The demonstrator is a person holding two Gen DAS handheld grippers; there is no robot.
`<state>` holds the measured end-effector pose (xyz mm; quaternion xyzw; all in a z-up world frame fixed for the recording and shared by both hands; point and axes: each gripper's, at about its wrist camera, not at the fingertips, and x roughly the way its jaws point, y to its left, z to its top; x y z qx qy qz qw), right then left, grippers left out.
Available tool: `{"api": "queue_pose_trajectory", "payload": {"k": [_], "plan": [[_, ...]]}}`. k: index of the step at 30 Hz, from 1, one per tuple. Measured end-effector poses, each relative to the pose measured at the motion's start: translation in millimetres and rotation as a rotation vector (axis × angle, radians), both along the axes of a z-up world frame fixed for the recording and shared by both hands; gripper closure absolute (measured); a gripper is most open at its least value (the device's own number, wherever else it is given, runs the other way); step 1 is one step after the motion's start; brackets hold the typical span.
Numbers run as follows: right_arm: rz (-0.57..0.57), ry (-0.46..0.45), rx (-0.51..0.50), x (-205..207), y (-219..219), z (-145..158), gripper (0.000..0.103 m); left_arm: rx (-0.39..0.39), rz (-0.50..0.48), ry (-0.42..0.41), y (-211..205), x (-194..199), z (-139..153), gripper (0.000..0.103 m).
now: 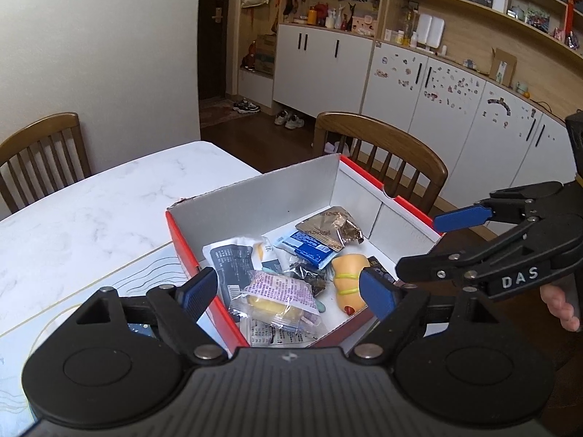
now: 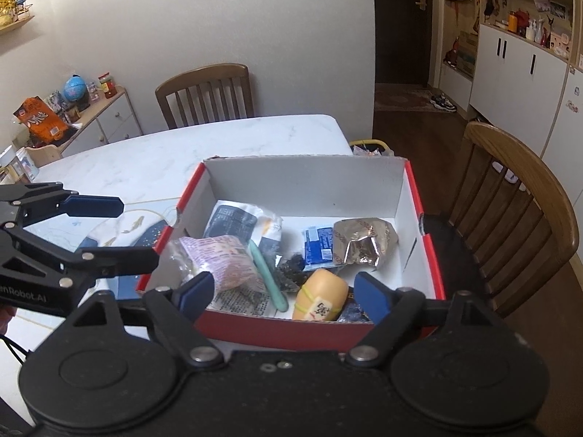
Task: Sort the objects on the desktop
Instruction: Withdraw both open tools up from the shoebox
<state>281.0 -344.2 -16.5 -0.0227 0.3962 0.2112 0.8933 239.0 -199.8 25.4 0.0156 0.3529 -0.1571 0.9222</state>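
Through the left wrist camera I saw my left gripper (image 1: pixel 289 293) hanging over the near corner of the red box (image 1: pixel 189 255), its blue fingers (image 1: pixel 198 293) spread wide with nothing pressed between them. The box sat on the white marble worktop (image 1: pixel 91 200) and held the sorted things — a purple-printed packet (image 1: pixel 278 293), a dark blue-grey pouch (image 1: pixel 233 258), a blue-and-white sachet (image 1: pixel 306 251), a crumpled foil wrapper (image 1: pixel 333 227) and a yellow-banded tan toy (image 1: pixel 349 280). My right gripper (image 1: pixel 419 245) came in from the right edge, also spread and empty.

Through the right wrist camera my right gripper (image 2: pixel 280 293) hovered above the box's near wall (image 2: pixel 277 327), fingers (image 2: pixel 371 296) wide apart, gripping nothing. Inside lay the same packet (image 2: pixel 226 262), a pale green stick (image 2: pixel 267 276), the toy (image 2: pixel 320 295) and the foil wrapper (image 2: pixel 364 244). The left gripper (image 2: pixel 109 231) showed at the left — open, over a printed mat (image 2: pixel 138 225).
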Motion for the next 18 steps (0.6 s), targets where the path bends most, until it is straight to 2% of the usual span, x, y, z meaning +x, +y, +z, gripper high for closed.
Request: {"api": "queue_pose_trajectory", "payload": {"k": [3,6,10,18], "plan": [[0.007,-0.015,0.006,-4,0,3,0.016,-0.009,0.018,0.002,3,-2,1,0.013],[0.003,-0.021,0.013,-6,-1,4,0.013,-0.011,0.037,-0.011,5,-4,3,0.000],[-0.002,-0.023,0.009,-9,0,5,0.011,-0.011,0.058,-0.034,7,-7,5,0.000],[-0.014,-0.057,-0.012,-19,-1,5,0.011,-0.029,0.082,-0.002,9,-14,-2,0.000]]}}
